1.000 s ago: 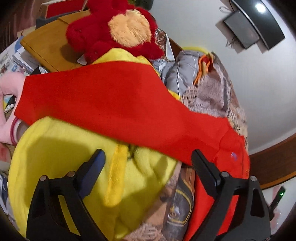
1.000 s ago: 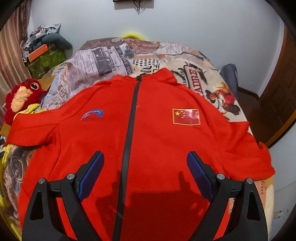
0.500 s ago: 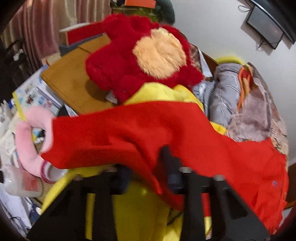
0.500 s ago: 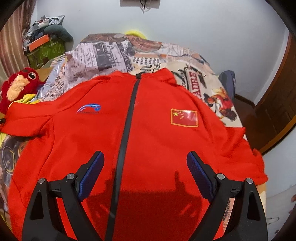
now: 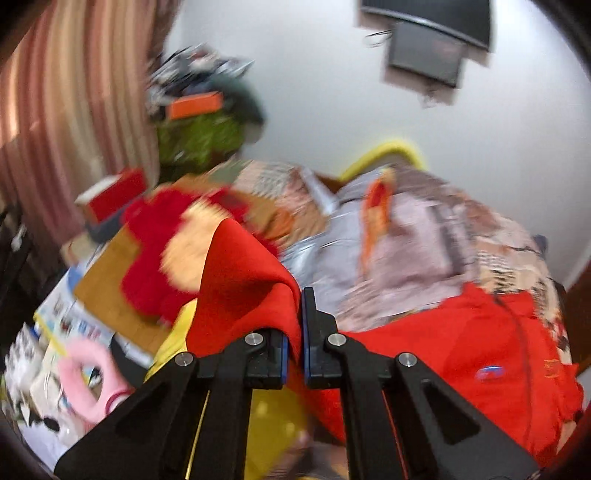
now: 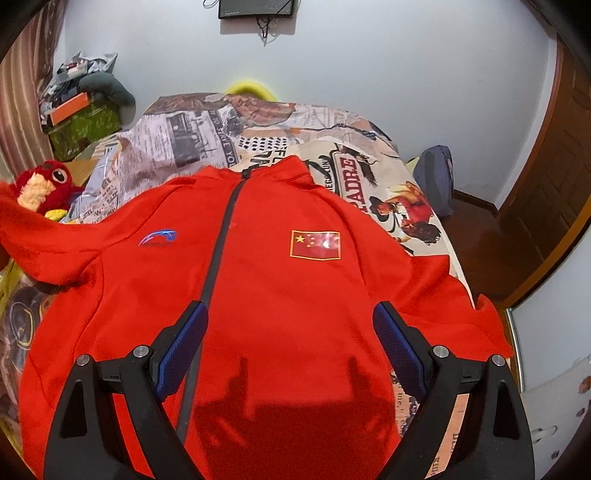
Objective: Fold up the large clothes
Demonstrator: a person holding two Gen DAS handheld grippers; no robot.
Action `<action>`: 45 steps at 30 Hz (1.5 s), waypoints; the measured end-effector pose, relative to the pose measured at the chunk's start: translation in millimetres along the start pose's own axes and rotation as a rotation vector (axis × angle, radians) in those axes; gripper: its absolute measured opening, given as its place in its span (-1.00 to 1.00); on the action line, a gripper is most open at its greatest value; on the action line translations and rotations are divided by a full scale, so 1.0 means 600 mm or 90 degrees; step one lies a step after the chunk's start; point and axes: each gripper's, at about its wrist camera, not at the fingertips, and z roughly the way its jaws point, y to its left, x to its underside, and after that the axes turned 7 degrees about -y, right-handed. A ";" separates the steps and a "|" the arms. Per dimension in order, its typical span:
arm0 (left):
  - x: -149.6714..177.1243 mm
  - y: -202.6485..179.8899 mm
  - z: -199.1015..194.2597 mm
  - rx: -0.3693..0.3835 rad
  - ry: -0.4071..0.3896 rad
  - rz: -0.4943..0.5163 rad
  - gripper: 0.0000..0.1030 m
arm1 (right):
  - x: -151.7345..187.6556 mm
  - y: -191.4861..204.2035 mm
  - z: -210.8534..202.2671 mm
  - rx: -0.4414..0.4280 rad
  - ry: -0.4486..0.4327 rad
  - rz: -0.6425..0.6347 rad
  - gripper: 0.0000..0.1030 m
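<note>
1 red jacket (image 6: pixel 280 295), 2 grippers, 1 red plush toy (image 6: pixel 40 188), 1 bedspread (image 6: pixel 207 125), 1 wall screen (image 6: pixel 256 8)

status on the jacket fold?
Done: red zip-up jacket spread flat, front up, on the patterned bedspread. In hand: left gripper pinches the sleeve, lifted. Left: every fold; right gripper hangs open above the hem.

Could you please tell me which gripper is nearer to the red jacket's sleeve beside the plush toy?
Left. The left gripper is clamped on that sleeve, having just closed; the right gripper hangs open over the jacket front, apart from it.
</note>
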 end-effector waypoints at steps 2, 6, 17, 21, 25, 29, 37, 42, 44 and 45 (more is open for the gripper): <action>-0.019 -0.058 -0.009 0.034 -0.012 0.024 -0.91 | 0.001 -0.012 -0.003 -0.004 -0.007 0.007 0.73; -0.036 -0.165 -0.018 0.095 -0.018 0.061 -0.92 | 0.007 -0.033 -0.008 -0.009 -0.015 0.015 0.73; 0.080 -0.461 -0.004 0.235 0.062 0.206 -0.92 | 0.030 -0.066 -0.010 -0.008 -0.015 -0.034 0.73; 0.170 -0.534 0.012 0.287 0.148 0.260 -0.92 | 0.040 -0.075 -0.009 -0.008 -0.005 -0.046 0.73; 0.246 -0.572 0.016 0.311 0.214 0.313 -0.92 | 0.052 -0.085 -0.006 -0.010 0.011 -0.048 0.73; 0.308 -0.594 0.011 0.332 0.263 0.360 -0.79 | 0.061 -0.087 -0.008 -0.005 0.025 -0.059 0.73; 0.324 -0.541 -0.040 0.377 0.272 0.380 0.18 | 0.061 -0.066 -0.024 0.004 0.033 -0.101 0.73; 0.282 -0.470 -0.057 0.349 0.231 0.366 0.29 | 0.038 -0.037 -0.035 -0.012 0.022 -0.106 0.73; 0.261 -0.427 -0.063 0.322 0.204 0.358 0.31 | 0.022 -0.016 -0.039 -0.019 0.011 -0.116 0.73; 0.251 -0.407 -0.064 0.308 0.191 0.354 0.34 | 0.016 -0.008 -0.039 -0.022 0.008 -0.119 0.73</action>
